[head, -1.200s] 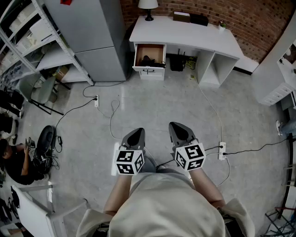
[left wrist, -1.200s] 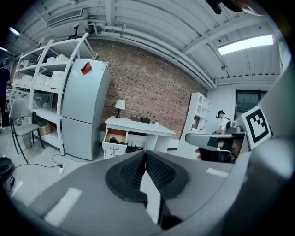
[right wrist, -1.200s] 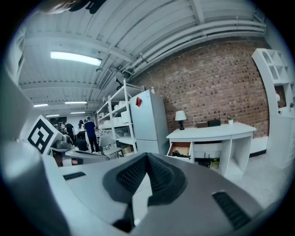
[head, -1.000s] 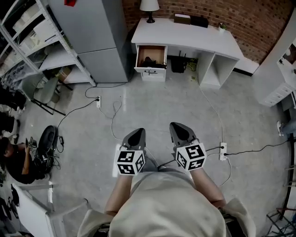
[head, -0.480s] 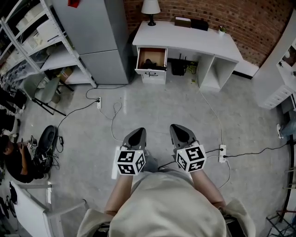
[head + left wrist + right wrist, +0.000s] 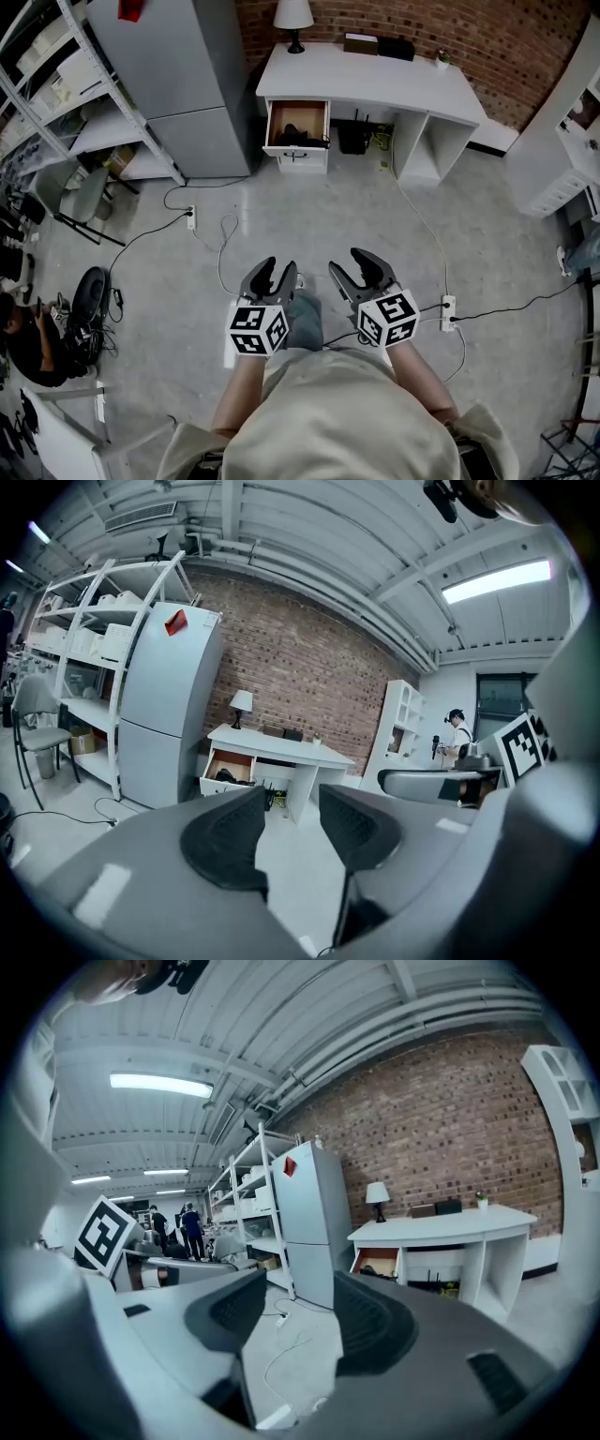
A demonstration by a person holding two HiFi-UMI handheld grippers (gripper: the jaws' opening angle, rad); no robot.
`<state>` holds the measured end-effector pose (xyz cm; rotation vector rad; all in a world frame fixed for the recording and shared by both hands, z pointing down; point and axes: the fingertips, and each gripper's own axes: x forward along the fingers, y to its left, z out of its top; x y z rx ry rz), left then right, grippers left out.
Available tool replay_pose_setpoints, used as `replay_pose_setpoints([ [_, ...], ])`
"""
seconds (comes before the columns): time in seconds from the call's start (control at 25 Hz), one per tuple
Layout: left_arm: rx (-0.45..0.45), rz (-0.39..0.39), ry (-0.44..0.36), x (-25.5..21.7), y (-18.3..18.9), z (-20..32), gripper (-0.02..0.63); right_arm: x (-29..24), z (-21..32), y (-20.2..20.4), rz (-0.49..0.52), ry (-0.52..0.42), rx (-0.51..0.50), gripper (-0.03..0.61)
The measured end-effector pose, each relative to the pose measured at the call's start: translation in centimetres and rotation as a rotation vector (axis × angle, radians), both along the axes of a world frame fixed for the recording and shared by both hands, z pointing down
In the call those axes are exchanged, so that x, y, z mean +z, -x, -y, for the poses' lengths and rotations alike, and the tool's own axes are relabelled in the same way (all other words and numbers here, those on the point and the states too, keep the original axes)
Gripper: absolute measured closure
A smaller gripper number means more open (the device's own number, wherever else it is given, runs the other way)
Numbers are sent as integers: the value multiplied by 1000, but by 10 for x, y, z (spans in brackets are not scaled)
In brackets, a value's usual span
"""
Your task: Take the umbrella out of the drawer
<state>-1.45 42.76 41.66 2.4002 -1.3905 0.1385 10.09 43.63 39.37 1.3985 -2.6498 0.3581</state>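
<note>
Head view: the left gripper (image 6: pixel 279 267) and the right gripper (image 6: pixel 347 262) hang over the gray floor (image 6: pixel 309 216). Their jaws have just been opening and nothing is between them. Far ahead stands one white table (image 6: pixel 375 80) with one open drawer (image 6: pixel 296 150). The dark umbrella (image 6: pixel 298 134) lies inside.

Left gripper view: one person (image 6: pixel 457 733) stands to the right.

Right gripper view: two people (image 6: pixel 192 1227) stand to the left.
</note>
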Motion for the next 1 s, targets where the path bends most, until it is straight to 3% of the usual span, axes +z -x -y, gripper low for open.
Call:
replay_pose_setpoints([
  [0.16,21,-25,7,4,-1,43,394,7,41,2,-5,20,-6,291],
  [0.44,61,-42,25,8,0,140,351,10,140,7,0,38,15,247],
  [1.0,162,-46,39,-2,16,328,327,-4,328,33,-2,35,84,233],
])
